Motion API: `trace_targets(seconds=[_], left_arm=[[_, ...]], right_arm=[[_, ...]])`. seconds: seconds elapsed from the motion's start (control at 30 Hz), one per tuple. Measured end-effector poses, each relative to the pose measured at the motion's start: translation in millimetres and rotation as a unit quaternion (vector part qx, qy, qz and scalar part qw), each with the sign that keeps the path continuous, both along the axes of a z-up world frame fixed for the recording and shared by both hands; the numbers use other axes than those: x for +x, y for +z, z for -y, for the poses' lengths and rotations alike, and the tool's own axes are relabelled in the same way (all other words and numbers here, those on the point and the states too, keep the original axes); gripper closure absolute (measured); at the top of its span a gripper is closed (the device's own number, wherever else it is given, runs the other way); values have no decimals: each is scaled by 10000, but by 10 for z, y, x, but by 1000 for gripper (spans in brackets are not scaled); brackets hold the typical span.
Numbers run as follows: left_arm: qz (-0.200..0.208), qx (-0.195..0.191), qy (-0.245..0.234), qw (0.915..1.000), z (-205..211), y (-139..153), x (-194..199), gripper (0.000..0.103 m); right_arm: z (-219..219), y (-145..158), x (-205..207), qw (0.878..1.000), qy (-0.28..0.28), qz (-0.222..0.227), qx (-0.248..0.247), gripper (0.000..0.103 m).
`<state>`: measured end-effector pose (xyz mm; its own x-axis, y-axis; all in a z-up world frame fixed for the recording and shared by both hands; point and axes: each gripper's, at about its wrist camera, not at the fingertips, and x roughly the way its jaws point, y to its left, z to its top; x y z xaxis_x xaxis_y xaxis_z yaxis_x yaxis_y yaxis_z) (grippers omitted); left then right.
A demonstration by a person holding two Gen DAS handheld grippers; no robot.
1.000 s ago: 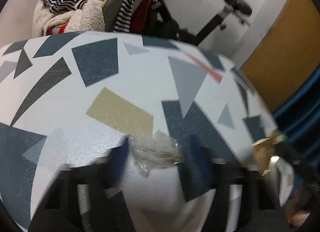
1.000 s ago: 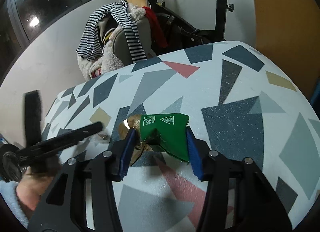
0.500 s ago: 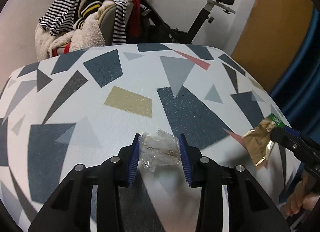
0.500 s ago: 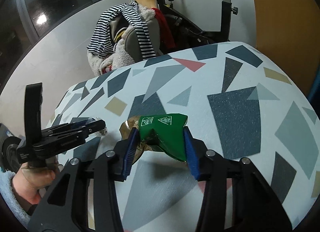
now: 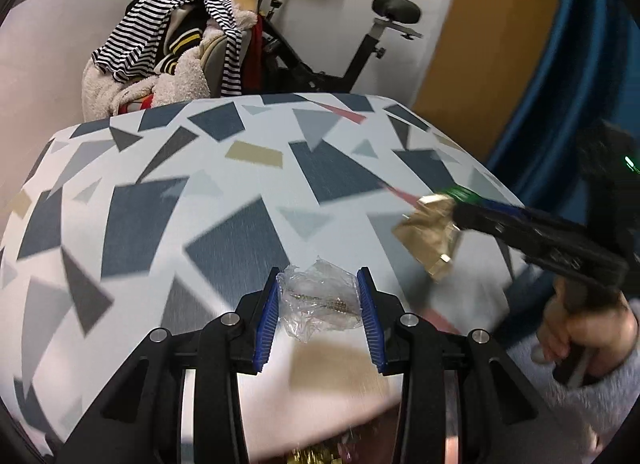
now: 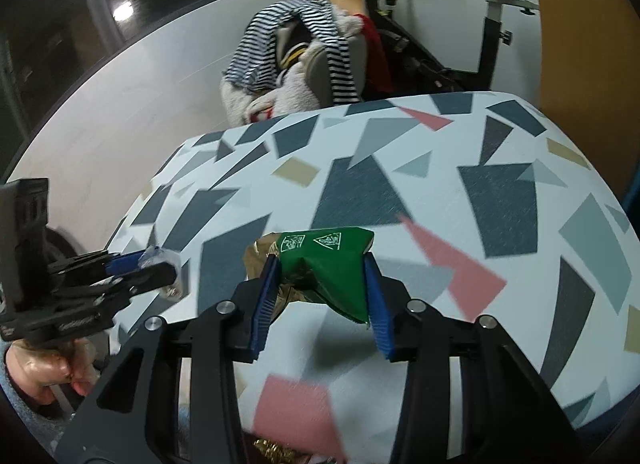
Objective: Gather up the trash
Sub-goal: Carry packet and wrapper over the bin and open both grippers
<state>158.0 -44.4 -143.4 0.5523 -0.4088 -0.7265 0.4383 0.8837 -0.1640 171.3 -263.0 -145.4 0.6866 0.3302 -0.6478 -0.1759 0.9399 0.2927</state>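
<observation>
My left gripper point(image 5: 319, 288) is shut on a crumpled clear plastic wrapper point(image 5: 318, 298) and holds it above the near part of the patterned table point(image 5: 168, 199). My right gripper point(image 6: 320, 278) is shut on a green and gold foil wrapper point(image 6: 326, 258), also lifted over the table. In the left wrist view the right gripper point(image 5: 456, 207) shows at the right with the foil wrapper point(image 5: 430, 234). In the right wrist view the left gripper point(image 6: 160, 264) shows at the left with the clear wrapper point(image 6: 170, 264).
Behind the table stand a chair piled with striped clothes point(image 5: 172, 51) and an exercise bike point(image 5: 360, 43). Gold scraps point(image 5: 312, 456) show at the bottom edge below the table's near side. A blue curtain point(image 5: 560, 63) hangs at the right.
Both grippers have risen and pulled back toward the table's near edge, each still holding its wrapper. The table looks farther away now.
</observation>
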Motion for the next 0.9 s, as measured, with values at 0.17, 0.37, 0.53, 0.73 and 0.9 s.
trace_targets(seconds=[0.17, 0.37, 0.53, 0.73, 0.9], left_arm=[[12, 52, -97, 9999, -138, -92, -634, 66], [-217, 61, -88, 9997, -270, -341, -1180, 66], [-301, 99, -119, 9994, -291, -468, -1343, 61], [-203, 53, -73, 9998, -335, -431, -1422, 38], [134, -12, 179, 9997, -415, -230, -1444, 28]], right_arm=[[-176, -8, -324, 9998, 215, -11, -3, 60], [-361, -102, -705, 9992, 396, -65, 11, 60], [-462, -183, -936, 9989, 434, -195, 34, 60], [-524, -237, -1099, 9984, 501, -265, -64, 60], [-573, -300, -1181, 9974, 602, -382, -130, 60]])
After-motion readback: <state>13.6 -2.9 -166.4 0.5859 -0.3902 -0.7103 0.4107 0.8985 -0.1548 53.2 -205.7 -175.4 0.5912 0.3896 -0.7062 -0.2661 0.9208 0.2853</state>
